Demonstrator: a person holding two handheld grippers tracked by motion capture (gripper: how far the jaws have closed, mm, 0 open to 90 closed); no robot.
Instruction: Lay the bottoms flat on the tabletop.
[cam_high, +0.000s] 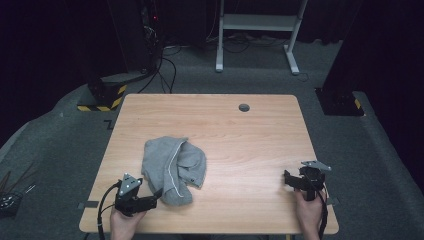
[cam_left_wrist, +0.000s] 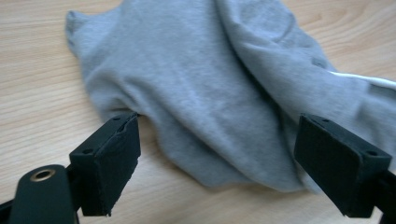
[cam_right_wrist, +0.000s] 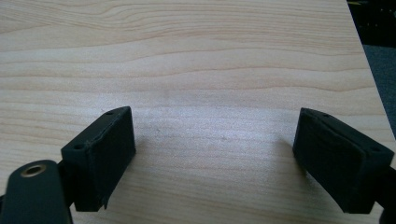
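A crumpled grey garment (cam_high: 172, 169) is lying in the lower left of centre of the high view, on the wooden tabletop (cam_high: 250, 145). The left hand-held gripper (cam_high: 150, 202) is sitting at the garment's lower edge with its jaws spread wide and nothing between them; in the left gripper view the cloth's (cam_left_wrist: 201, 88) hem is lying just ahead of the pads. The right hand-held gripper (cam_high: 287, 179) is resting well apart at the lower right, jaws likewise released over bare wood (cam_right_wrist: 210, 93).

The likeliest trouble, as I judge it: the soft cloth is bunching in overlapping folds, so closing on it may be catching several layers or only a thin edge that is slipping free. Pushing forward could also be shoving the heap along rather than gripping it.

No containers are appearing on the tabletop, so nothing is being held in any.
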